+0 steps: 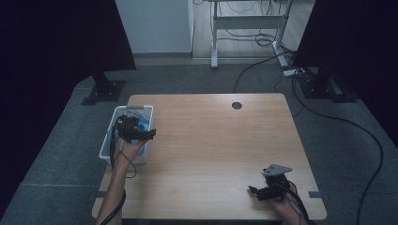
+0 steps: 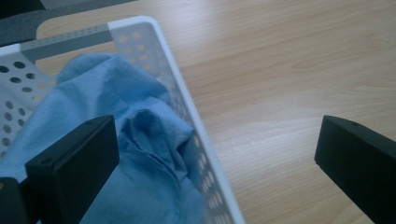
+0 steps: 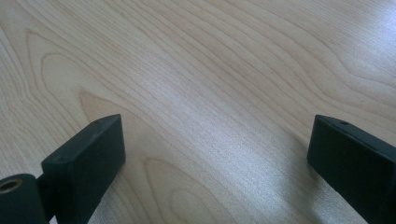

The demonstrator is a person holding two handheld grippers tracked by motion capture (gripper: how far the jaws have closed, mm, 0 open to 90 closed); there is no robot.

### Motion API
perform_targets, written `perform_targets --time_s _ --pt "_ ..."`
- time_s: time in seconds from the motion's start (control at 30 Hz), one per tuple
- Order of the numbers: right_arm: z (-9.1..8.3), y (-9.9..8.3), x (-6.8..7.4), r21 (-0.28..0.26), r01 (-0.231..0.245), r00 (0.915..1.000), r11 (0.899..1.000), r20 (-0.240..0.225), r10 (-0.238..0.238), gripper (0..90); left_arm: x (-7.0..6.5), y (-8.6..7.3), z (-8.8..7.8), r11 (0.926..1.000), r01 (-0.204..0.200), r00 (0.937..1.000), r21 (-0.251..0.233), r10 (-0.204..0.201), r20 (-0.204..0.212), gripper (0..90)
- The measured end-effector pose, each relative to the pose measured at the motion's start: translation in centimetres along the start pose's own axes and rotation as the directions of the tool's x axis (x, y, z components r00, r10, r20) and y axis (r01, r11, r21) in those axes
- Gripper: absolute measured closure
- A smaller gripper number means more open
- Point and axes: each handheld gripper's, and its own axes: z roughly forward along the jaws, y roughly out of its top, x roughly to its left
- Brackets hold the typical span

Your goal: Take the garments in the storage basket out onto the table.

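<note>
A white perforated basket point(image 1: 107, 140) stands at the table's left edge with a crumpled blue cloth point(image 1: 143, 123) inside. In the left gripper view the blue cloth point(image 2: 116, 154) lies heaped against the basket's wall point(image 2: 187, 107). My left gripper point(image 1: 149, 134) hovers over the basket's right side, open, with one jaw over the cloth and the other over the bare wood; the left gripper point(image 2: 217, 154) holds nothing. My right gripper point(image 1: 253, 190) rests low near the table's front right, open, and the right gripper point(image 3: 215, 154) has bare wood between its jaws.
The wooden table point(image 1: 211, 154) has a round cable hole point(image 1: 236, 105) at the back. Dark panels on stands flank the table at left and right. Cables point(image 1: 328, 117) run across the floor at the right, and a desk frame point(image 1: 248, 28) stands behind.
</note>
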Motion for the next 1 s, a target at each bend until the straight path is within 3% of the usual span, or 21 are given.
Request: perform_targets --time_s 0.33,0.6,0.83,1.0 --pt "0.0 0.0 0.0 0.001 0.0 1.0 1.0 0.0 0.0 4.3 2.7 0.3 0.9 0.9989 0.028 0.998 0.037 -0.026 -0.058 0.0" --pt "0.0 0.0 0.0 0.001 0.0 1.0 1.0 0.001 0.0 4.3 4.6 -0.4 2.3 0.9945 0.061 0.9935 0.085 -0.052 -0.101 0.0" --pt "0.0 0.0 0.0 0.001 0.0 1.0 1.0 0.0 0.0 4.3 6.2 -1.4 4.1 0.9852 0.095 0.9867 0.143 -0.074 -0.144 0.0" --pt "0.0 0.0 0.0 0.001 0.0 1.0 1.0 0.0 0.0 4.3 7.0 -1.8 5.6 0.9747 0.121 0.9858 0.188 -0.095 -0.139 0.0"
